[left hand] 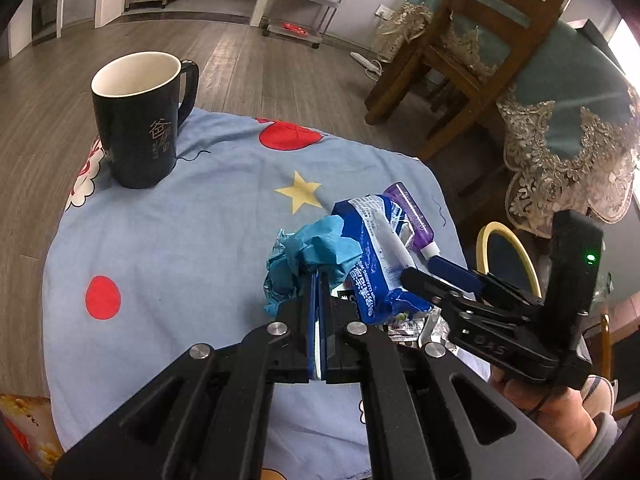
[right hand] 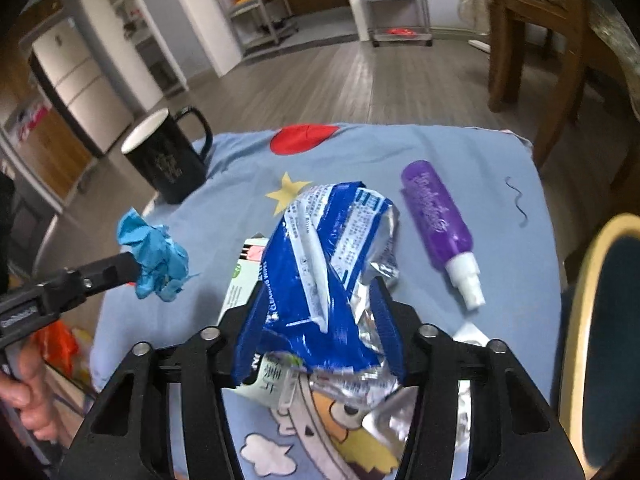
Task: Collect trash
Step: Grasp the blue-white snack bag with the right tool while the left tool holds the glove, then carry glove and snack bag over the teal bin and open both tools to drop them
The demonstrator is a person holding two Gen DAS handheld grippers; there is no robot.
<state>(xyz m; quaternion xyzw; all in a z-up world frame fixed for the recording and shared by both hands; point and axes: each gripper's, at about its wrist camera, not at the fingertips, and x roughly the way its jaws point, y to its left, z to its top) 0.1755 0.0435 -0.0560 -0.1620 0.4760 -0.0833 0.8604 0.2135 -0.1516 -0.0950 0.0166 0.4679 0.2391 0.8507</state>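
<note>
My left gripper is shut on a crumpled light-blue paper wad and holds it above the cloth; the wad also shows in the right wrist view. My right gripper has its fingers on both sides of a crumpled blue and silver wipes wrapper, closed against it. The wrapper also shows in the left wrist view. A white and green packet lies under the wrapper. A purple spray bottle lies on the cloth to the right.
A black mug stands at the far left of the small table's blue patterned cloth. A yellow-rimmed dark bin stands at the table's right. A wooden chair and a draped table are beyond. Silver foil lies near me.
</note>
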